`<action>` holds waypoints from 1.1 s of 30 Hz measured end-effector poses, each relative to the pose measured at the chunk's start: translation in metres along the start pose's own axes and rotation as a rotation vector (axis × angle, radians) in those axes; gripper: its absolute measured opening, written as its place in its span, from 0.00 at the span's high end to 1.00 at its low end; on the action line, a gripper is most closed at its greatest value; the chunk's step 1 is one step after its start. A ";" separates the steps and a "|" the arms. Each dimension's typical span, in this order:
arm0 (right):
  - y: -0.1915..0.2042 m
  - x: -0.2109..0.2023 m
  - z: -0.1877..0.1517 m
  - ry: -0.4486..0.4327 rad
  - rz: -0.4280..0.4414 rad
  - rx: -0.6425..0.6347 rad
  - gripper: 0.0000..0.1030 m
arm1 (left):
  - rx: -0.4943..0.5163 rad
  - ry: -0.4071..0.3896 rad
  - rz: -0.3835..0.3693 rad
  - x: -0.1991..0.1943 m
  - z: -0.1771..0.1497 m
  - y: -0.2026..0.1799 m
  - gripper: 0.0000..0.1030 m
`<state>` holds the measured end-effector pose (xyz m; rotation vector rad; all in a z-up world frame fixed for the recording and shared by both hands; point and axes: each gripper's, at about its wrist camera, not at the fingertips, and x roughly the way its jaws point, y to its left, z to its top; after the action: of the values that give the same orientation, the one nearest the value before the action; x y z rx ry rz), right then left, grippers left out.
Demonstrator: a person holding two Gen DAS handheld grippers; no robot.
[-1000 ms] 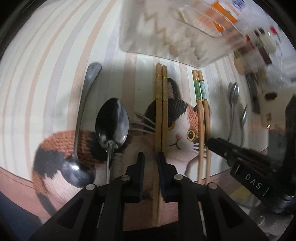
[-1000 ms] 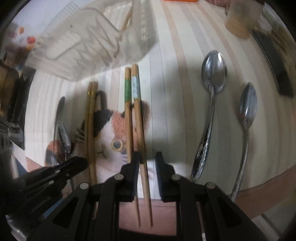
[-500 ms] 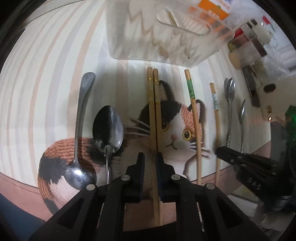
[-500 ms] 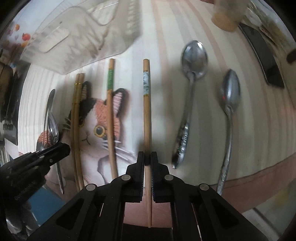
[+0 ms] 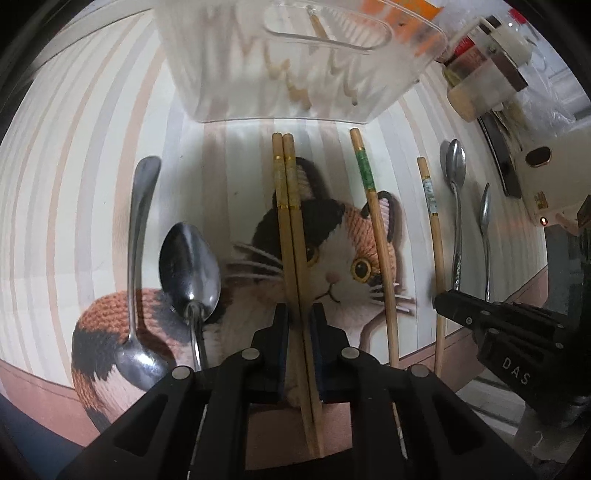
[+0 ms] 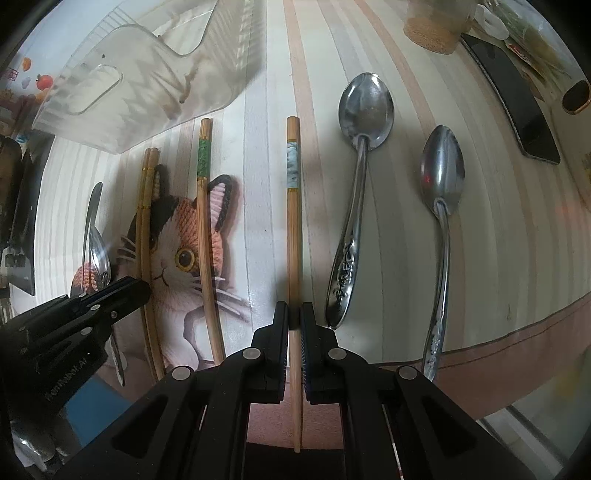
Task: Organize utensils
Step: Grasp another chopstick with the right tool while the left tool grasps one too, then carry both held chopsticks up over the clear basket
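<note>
My left gripper (image 5: 298,317) is shut on a pair of gold-banded chopsticks (image 5: 290,221) that lie on the cat placemat (image 5: 343,258). My right gripper (image 6: 294,314) is shut on a single blue-banded chopstick (image 6: 294,221), which also shows in the left wrist view (image 5: 433,225). A green-banded chopstick (image 6: 205,221) lies alone to its left, seen too in the left wrist view (image 5: 375,229). Two spoons (image 5: 188,266) lie left of the gold pair. Two more spoons (image 6: 356,192) lie right of the blue-banded chopstick.
A clear plastic utensil tray (image 5: 295,62) stands at the far side of the mat, with one chopstick inside. Jars and a white device (image 5: 539,177) crowd the right. A black phone (image 6: 517,110) and a jar (image 6: 436,26) lie far right.
The right gripper closed on the blue-banded chopstick and drew it rightward, away from the green-banded one. The left gripper closed on the gold-banded pair.
</note>
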<state>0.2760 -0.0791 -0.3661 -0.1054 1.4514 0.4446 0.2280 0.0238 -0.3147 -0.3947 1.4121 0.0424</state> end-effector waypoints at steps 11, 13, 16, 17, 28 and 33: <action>-0.004 -0.002 0.000 0.010 0.032 0.009 0.94 | -0.101 -0.001 -0.065 -0.010 -0.012 0.036 0.91; -0.003 -0.002 0.000 0.013 0.027 0.003 0.94 | -0.078 0.002 -0.038 -0.010 -0.011 0.030 0.90; -0.004 -0.002 0.000 0.015 0.029 0.004 0.94 | -0.054 0.002 -0.013 -0.009 -0.012 0.022 0.88; -0.004 -0.002 0.000 0.016 0.030 0.003 0.94 | -0.051 0.005 -0.002 -0.010 -0.011 0.023 0.87; 0.016 0.000 0.002 0.012 -0.053 -0.048 0.93 | 0.082 0.012 0.208 0.003 -0.001 -0.020 0.95; 0.019 -0.002 -0.004 0.012 -0.068 -0.065 0.94 | 0.023 0.022 0.185 0.000 -0.013 -0.011 0.96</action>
<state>0.2655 -0.0639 -0.3613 -0.2091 1.4408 0.4360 0.2187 0.0096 -0.3136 -0.2452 1.4667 0.1722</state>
